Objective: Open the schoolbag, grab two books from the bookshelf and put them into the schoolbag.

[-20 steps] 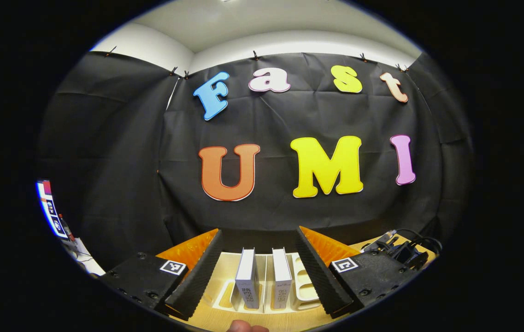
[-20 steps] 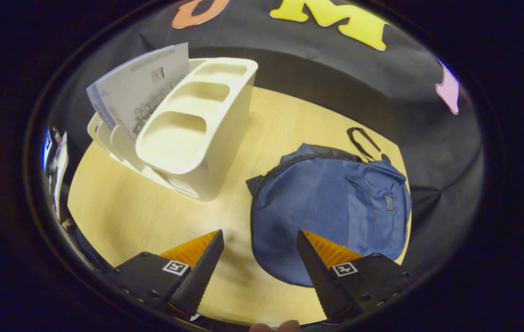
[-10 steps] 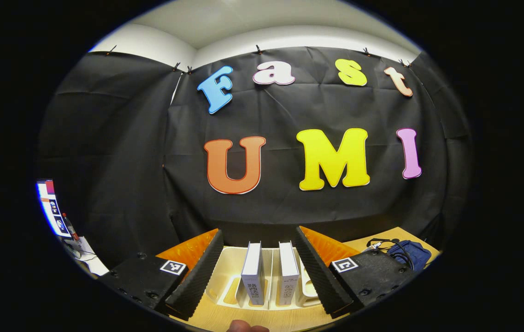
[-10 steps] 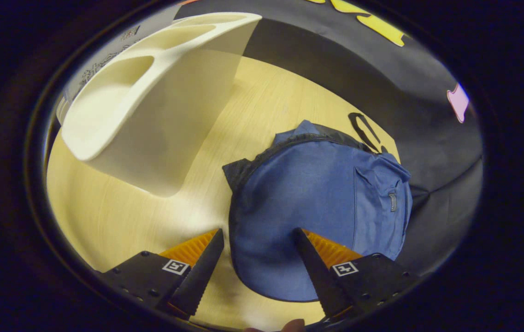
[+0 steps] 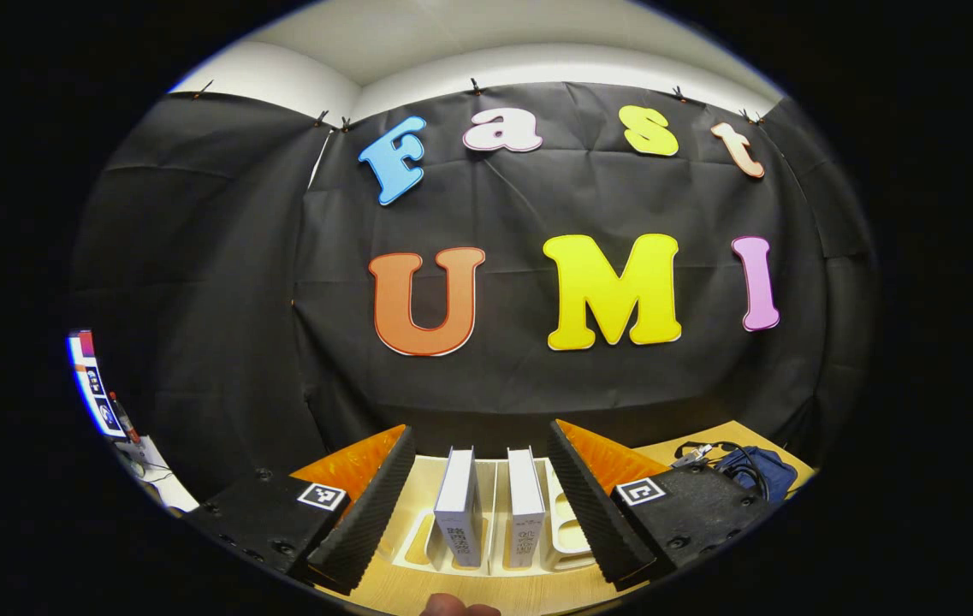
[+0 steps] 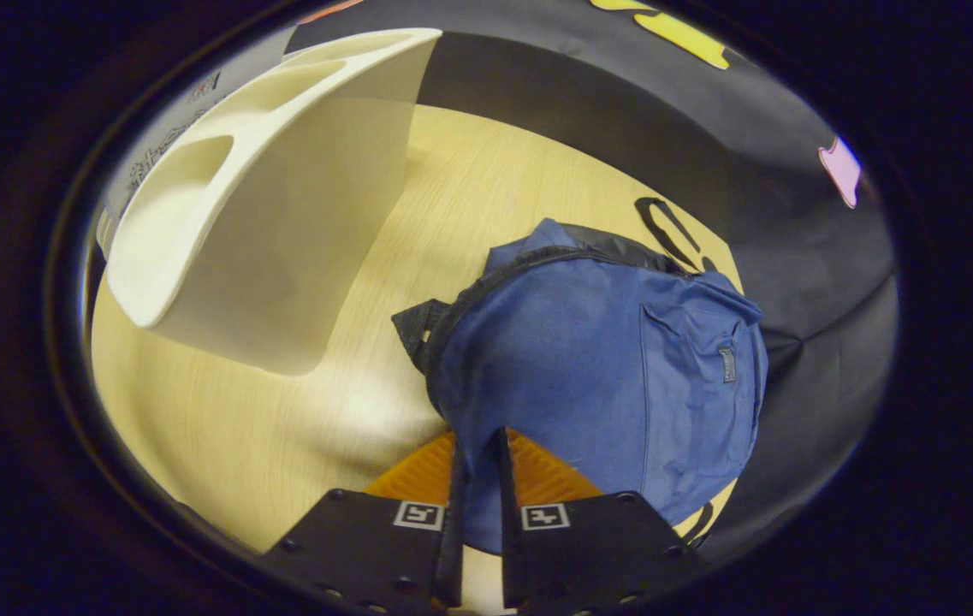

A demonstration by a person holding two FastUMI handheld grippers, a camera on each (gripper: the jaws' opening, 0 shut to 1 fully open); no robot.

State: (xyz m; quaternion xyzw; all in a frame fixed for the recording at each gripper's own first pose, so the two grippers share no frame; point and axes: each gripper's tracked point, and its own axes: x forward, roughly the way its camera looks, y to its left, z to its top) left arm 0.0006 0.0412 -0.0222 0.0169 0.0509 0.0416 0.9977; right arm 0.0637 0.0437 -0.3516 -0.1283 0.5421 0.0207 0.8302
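Note:
A blue schoolbag (image 6: 606,359) lies flat on the wooden table (image 6: 221,428) in the right gripper view. My right gripper (image 6: 477,435) is shut on the bag's near left edge, with a fold of blue fabric pinched between its fingers. In the left gripper view, two white books (image 5: 456,505) (image 5: 525,505) stand upright side by side in a cream bookshelf rack (image 5: 567,530). My left gripper (image 5: 482,436) is open, held just in front of the rack with both books framed between its fingers and touching neither. The schoolbag (image 5: 760,469) also shows small at the far right there.
The cream bookshelf (image 6: 281,214) rises close on the left of the bag, with a book's cover (image 6: 152,154) behind it. A black strap (image 6: 666,231) trails off the bag's far end. Bare tabletop lies between shelf and bag. A fingertip (image 5: 452,607) shows below.
My right gripper dropped onto the bag's near left edge and shut from wide open, pinching the fabric. The left gripper stayed open and drifted only slightly before the books.

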